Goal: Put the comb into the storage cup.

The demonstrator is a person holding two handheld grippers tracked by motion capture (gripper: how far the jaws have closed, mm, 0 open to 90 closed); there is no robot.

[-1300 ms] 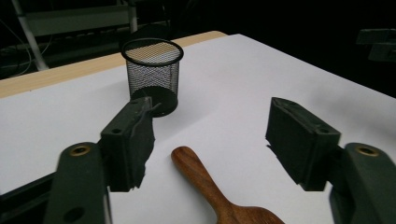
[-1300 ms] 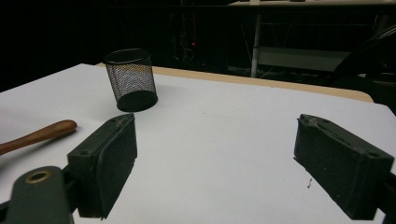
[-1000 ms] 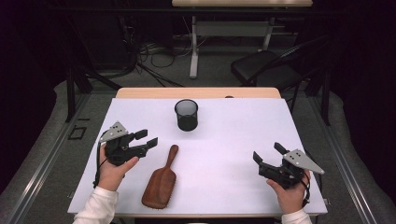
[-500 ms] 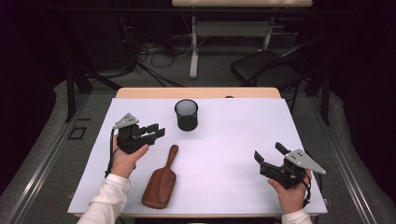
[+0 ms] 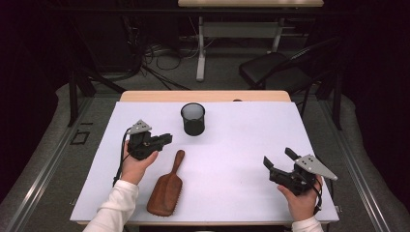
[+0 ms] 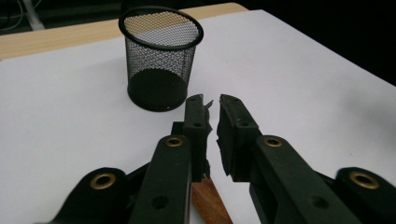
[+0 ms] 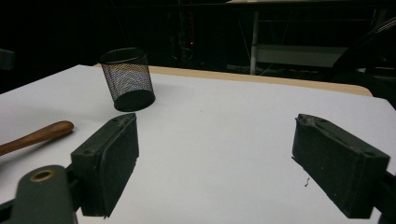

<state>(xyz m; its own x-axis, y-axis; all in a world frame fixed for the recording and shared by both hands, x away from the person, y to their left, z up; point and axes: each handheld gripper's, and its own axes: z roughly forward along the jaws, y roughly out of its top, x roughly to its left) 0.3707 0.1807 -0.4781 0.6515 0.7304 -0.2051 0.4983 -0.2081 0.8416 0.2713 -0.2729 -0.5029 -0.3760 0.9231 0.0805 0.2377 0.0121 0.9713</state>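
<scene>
Hairbrush (image 5: 167, 188) is lying flat on the white counter (image 5: 241, 145), lower left of centre, handle pointing up-frame. Left tongs (image 5: 167, 138) are hovering just above the handle tip, jaws having just been closing, nearly together with nothing between them. Right tongs (image 5: 279, 158) are resting at lower right, jaws standing apart and empty.

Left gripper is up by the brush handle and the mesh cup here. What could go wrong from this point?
The left gripper has just been closing with nothing between its jaws, above the hairbrush handle, so it may need to reopen before it can grasp the handle. The mesh cup stands upright and looks light; a forward reach could tip it.
</scene>
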